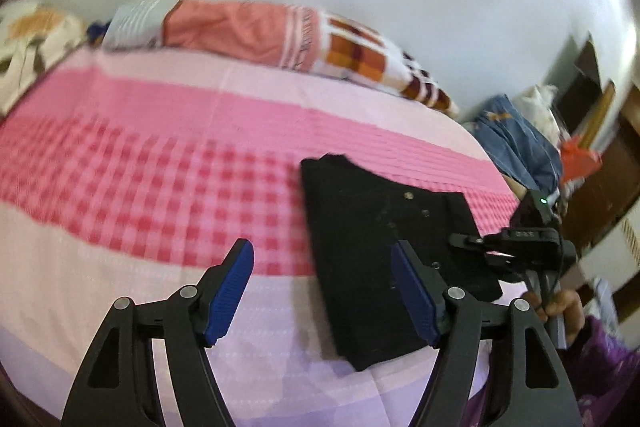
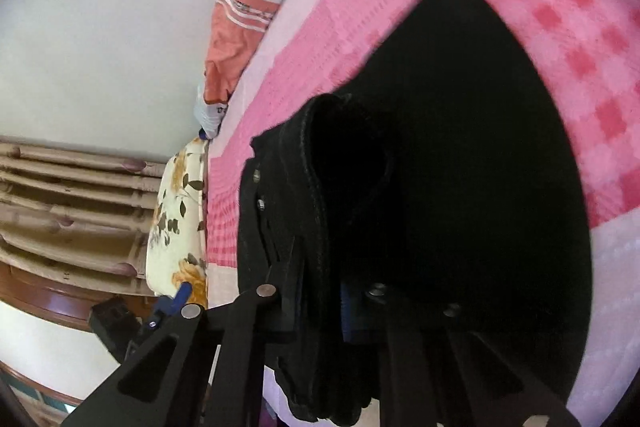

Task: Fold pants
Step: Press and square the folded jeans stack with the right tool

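The black pants lie folded into a compact rectangle on the pink checked bed sheet. My left gripper is open and empty, just above the sheet at the pants' left edge. My right gripper reaches in from the right and is shut on the pants' right edge. In the right wrist view the thick folded layers of the pants are clamped between its jaws and fill most of the frame.
Rolled blankets and pillows line the far side of the bed along the white wall. A floral pillow lies at the far left. Clothes and clutter are piled beyond the bed's right edge.
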A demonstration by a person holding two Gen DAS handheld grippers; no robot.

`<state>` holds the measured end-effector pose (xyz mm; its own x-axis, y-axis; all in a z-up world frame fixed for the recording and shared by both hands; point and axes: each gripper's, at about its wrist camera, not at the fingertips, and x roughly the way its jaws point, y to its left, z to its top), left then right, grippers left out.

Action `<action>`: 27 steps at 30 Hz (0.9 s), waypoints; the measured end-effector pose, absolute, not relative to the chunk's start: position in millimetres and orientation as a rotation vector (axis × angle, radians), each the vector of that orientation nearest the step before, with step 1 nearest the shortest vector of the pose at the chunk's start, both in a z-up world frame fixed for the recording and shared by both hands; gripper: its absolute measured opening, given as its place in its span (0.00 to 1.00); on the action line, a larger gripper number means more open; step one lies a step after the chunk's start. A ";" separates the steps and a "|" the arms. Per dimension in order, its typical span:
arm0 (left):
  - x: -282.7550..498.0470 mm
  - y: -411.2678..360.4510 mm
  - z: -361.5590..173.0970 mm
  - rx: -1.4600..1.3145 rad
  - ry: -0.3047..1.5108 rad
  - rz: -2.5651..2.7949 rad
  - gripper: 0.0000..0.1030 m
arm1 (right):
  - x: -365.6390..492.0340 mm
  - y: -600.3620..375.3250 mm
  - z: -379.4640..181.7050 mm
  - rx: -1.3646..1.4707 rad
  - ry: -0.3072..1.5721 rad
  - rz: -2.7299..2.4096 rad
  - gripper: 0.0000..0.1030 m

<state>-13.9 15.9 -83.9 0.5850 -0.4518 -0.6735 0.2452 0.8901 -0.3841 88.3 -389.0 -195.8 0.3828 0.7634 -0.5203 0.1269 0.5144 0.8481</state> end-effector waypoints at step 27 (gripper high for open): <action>-3.8 -29.0 -91.6 -0.219 0.927 -0.474 0.72 | 41.5 -463.6 -142.2 1.014 0.966 0.490 0.10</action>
<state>-3.8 -29.0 -91.6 0.5070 -0.4814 -0.7150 0.2971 0.8763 -0.3793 41.5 -463.6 -142.2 0.5129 0.7356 -0.4425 0.0772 0.4739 0.8772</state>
